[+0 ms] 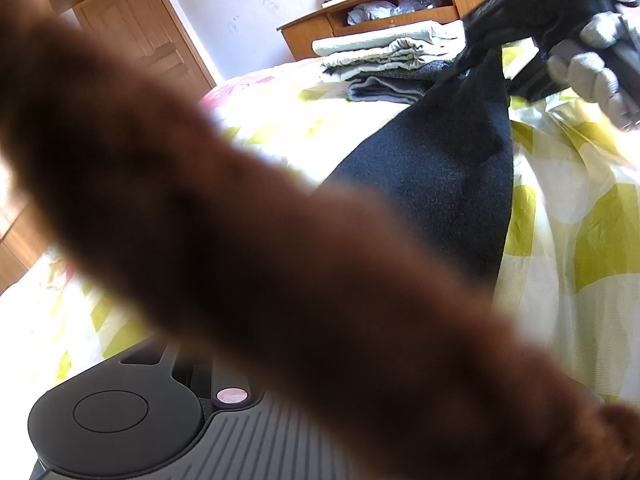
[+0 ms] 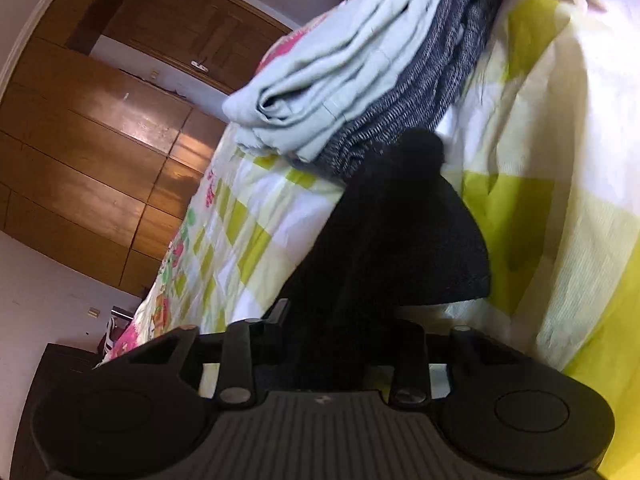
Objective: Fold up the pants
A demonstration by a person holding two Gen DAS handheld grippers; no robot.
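The black pants (image 1: pixel 440 184) rise off the checked bedspread (image 1: pixel 580 208) in a taut triangle. At its top corner my right gripper (image 1: pixel 478 36) is shut on the cloth, carried by a hand in a grey glove (image 1: pixel 592 68). In the right wrist view the same black pants (image 2: pixel 400 232) run up from between the fingers of my right gripper (image 2: pixel 328 320) and hide their tips. A blurred brown shape (image 1: pixel 240 220) lies right across the left lens. Only the body of my left gripper (image 1: pixel 160 420) shows; its fingers are hidden, so I cannot tell how they stand.
A stack of folded clothes (image 1: pixel 380 64), pale green over grey, sits on the bed just beyond the pants; it is also the stack (image 2: pixel 340 80) close ahead in the right wrist view. A wooden cabinet (image 1: pixel 380 4) stands behind the bed, and a wardrobe (image 2: pixel 100 140) lines the wall.
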